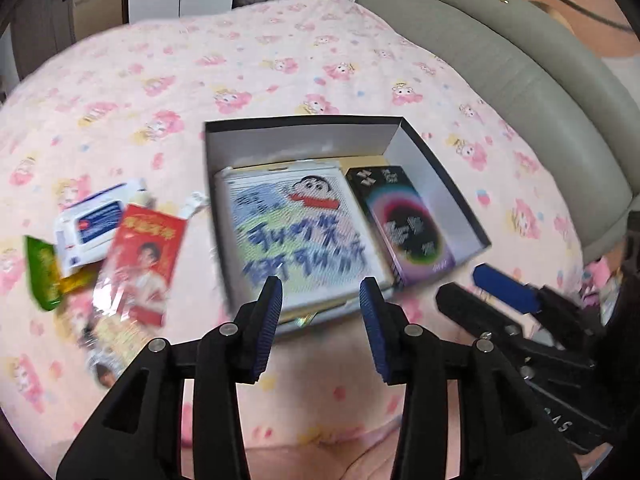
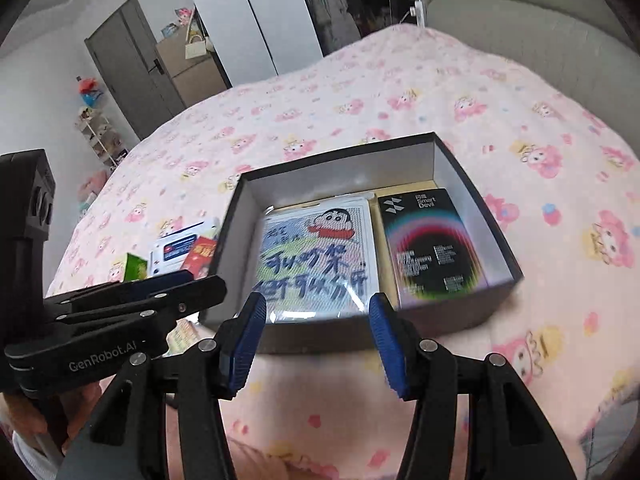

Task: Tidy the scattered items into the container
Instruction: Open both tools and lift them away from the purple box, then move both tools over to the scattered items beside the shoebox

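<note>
Both grippers, left [image 1: 320, 292] & right [image 2: 318, 312], jaws apart, empty, lower centre, w/ box [image 2: 496, 240] above, packets [image 1: 120, 240] left.

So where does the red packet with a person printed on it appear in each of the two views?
Left wrist view: the red packet lies left of centre on the pink bedcover, in the loose pile outside the box, over the white packet.
Right wrist view: only its top shows, left of centre, against the box's left wall, behind the left gripper.
Shared landmark: the black box to its right.
</note>
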`<action>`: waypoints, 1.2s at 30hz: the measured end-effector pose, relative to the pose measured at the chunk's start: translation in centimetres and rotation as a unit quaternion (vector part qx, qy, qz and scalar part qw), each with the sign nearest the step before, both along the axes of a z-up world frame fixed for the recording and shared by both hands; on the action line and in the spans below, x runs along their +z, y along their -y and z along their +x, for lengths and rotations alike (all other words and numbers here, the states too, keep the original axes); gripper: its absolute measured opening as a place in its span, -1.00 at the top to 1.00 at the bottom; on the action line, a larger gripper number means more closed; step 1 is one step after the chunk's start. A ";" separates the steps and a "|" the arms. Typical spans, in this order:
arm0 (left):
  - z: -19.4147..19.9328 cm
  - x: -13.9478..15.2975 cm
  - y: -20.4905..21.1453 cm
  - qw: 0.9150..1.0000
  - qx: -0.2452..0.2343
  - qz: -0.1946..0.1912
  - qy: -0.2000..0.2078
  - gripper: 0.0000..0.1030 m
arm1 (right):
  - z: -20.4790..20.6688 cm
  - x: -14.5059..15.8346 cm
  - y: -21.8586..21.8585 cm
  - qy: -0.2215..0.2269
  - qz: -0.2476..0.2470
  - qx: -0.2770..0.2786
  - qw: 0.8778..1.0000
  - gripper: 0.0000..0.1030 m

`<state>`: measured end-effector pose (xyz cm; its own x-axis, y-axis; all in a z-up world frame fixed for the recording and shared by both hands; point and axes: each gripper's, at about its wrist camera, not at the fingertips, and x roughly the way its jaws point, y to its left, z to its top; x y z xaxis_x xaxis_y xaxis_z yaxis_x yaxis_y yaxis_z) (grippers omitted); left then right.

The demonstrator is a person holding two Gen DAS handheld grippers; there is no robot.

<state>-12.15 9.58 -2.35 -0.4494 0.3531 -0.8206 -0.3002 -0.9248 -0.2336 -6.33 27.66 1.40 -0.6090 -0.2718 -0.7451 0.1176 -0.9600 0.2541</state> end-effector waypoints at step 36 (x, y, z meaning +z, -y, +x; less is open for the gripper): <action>-1.2 -11.3 21.0 0.929 0.269 0.132 0.215 0.06 | -6.6 -15.1 25.6 0.111 0.069 0.190 0.973 0.04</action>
